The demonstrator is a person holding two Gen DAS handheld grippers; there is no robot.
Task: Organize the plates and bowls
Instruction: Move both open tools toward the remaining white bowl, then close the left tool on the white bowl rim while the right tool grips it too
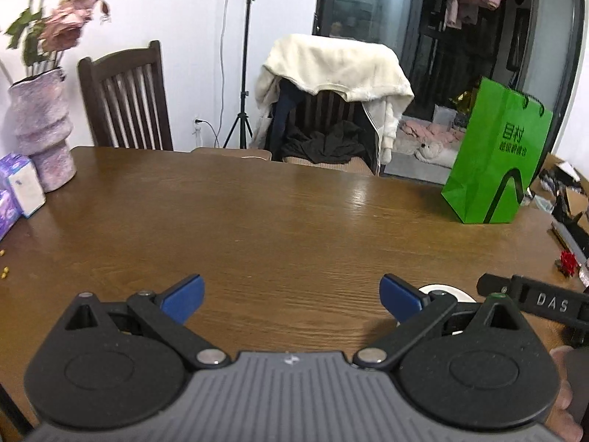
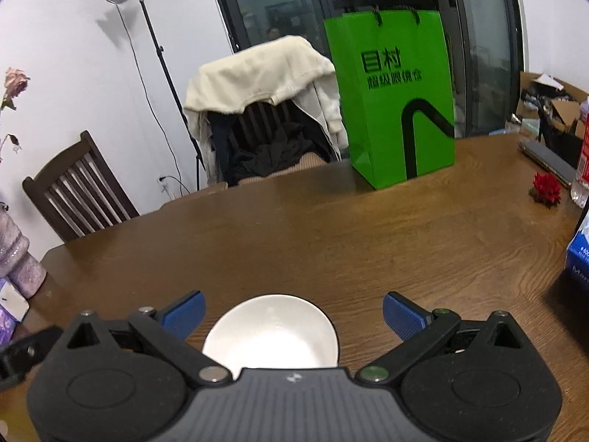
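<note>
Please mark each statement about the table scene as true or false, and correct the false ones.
1. The right tool is shut on the white bowl. False: it is open, and the bowl sits on the table between its fingers, not gripped.
2. The green paper bag stands upright on the table. True.
3. The left tool holds a plate. False: it is open and empty.
4. A cream garment hangs over a chair back. True.
5. The pink vase lies on its side. False: it stands upright.
</note>
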